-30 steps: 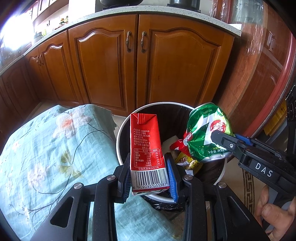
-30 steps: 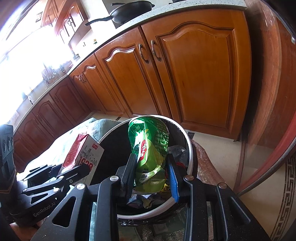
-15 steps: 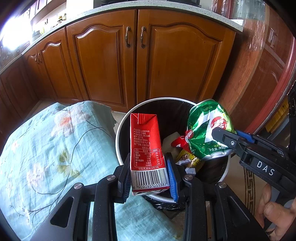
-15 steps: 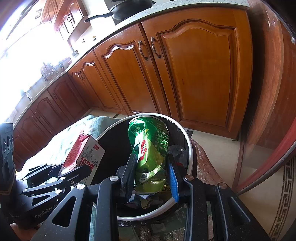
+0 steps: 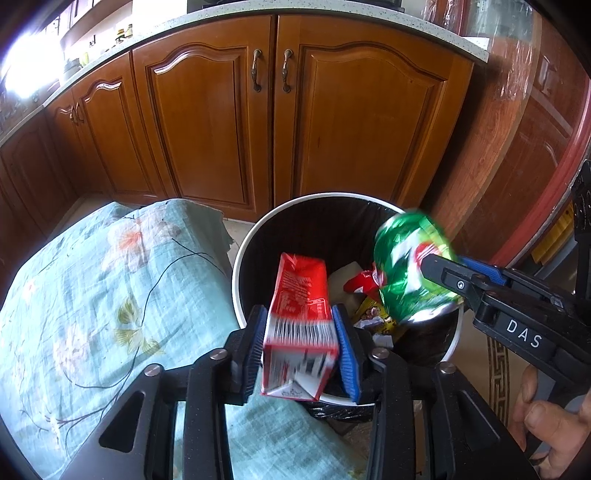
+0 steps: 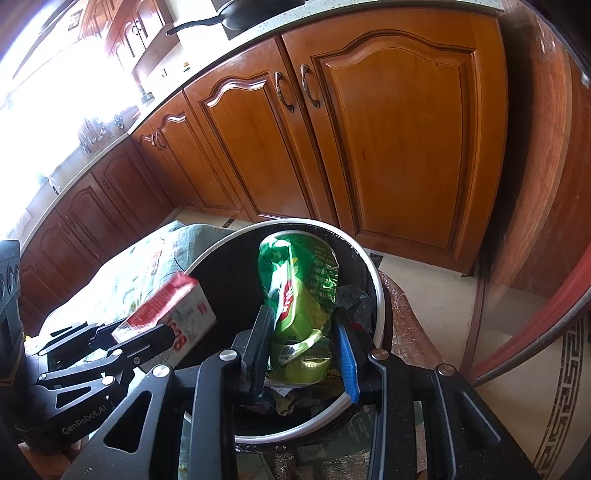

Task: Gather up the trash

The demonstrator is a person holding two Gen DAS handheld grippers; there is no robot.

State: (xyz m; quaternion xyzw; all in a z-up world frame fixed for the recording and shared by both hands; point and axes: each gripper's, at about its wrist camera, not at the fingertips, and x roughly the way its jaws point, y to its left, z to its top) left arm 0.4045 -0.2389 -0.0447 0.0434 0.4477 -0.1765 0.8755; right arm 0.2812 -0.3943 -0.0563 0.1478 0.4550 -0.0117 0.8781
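left gripper (image 5: 301, 343) jaws have just been opening; red carton (image 5: 299, 321) tips loose between them | right gripper (image 6: 304, 345) squeezes green can (image 6: 299, 314) | both sit right over the bin (image 5: 243, 251); can stands tall, straight drop

Wooden cabinets (image 5: 229, 122) line the far wall under a speckled counter (image 5: 332, 22). Before the cabinets, low and to their left, lies a teal floral cloth (image 5: 92, 302). On the counter above the cabinets sits a black pan (image 6: 251, 14). A patterned floor border (image 6: 561, 398) runs right of the cabinets
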